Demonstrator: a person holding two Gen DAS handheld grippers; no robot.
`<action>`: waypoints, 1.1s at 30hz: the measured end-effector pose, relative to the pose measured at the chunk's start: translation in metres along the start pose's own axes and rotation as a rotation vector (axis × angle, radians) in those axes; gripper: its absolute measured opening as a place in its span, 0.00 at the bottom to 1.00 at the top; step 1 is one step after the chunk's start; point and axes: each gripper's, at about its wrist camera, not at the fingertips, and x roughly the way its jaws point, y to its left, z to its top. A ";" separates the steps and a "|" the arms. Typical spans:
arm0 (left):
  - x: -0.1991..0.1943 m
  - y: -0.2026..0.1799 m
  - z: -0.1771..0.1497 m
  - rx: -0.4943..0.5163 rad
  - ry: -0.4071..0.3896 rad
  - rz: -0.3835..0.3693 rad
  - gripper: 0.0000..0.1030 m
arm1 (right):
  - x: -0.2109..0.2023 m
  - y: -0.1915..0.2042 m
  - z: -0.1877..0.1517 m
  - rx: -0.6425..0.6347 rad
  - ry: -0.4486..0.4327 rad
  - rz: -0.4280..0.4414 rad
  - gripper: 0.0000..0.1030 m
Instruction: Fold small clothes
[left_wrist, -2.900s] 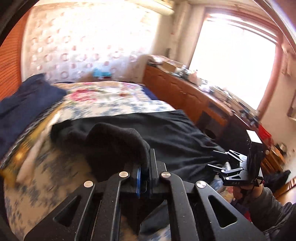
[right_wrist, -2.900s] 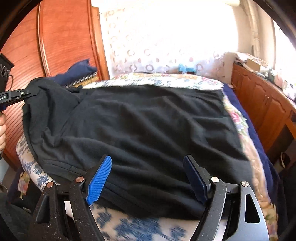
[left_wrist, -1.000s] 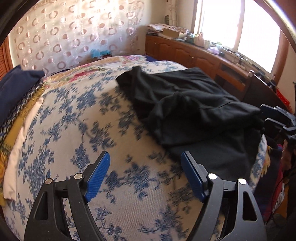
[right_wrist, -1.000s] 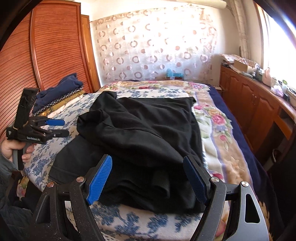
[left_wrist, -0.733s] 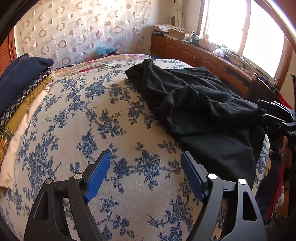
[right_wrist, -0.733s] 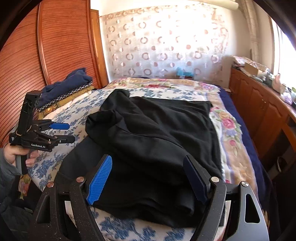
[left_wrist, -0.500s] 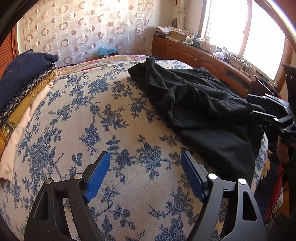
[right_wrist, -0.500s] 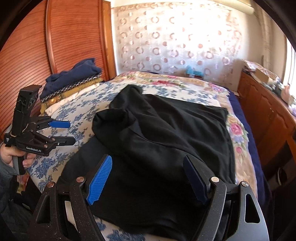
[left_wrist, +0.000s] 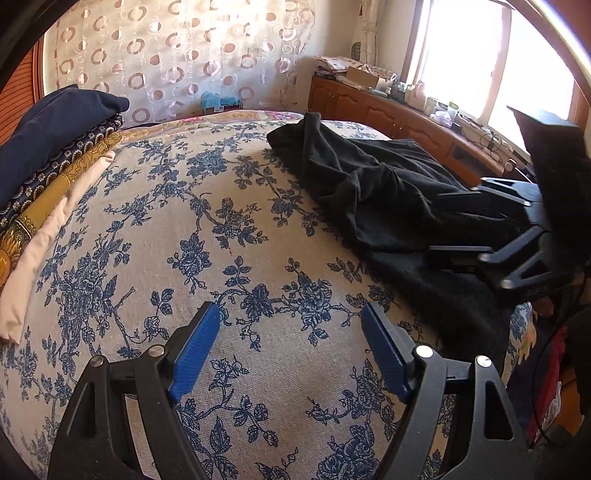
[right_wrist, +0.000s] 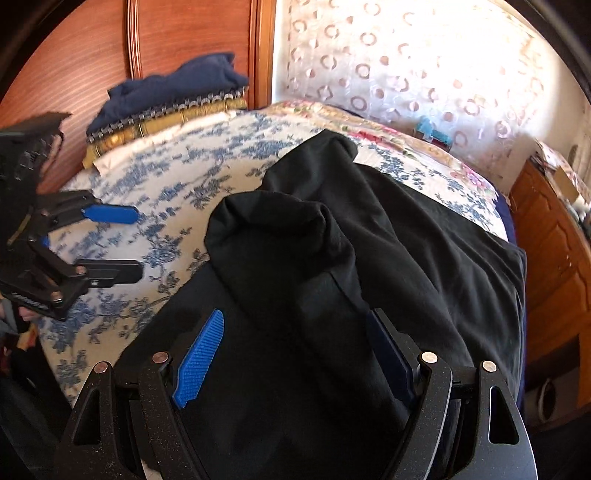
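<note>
Black garment (right_wrist: 369, 240) lies lengthwise along the bed, crumpled, under the gaping right gripper (right_wrist: 295, 354).

Matt black knit garment (right_wrist: 369, 258) – soft, creased; woven floral bedspread (left_wrist: 184, 258); glossy reddish wood headboard (right_wrist: 184, 37).

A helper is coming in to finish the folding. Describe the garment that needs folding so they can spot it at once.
Start at the bed with the blue-flowered cover. On the side nearer the window and the wooden cabinets lies the black garment, loose and rumpled. It is the only unfolded thing: the stack of folded cloth by the headboard is neat, in navy, gold and cream.
</note>
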 end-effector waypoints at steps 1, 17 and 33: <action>-0.001 0.000 -0.001 0.000 -0.003 0.000 0.77 | 0.005 0.001 0.004 -0.011 0.012 -0.009 0.75; -0.001 0.001 -0.001 -0.008 -0.007 -0.007 0.77 | -0.019 -0.022 0.034 0.007 -0.057 -0.061 0.07; 0.000 0.002 -0.001 -0.011 -0.004 -0.013 0.77 | -0.016 -0.156 0.017 0.375 0.012 -0.375 0.25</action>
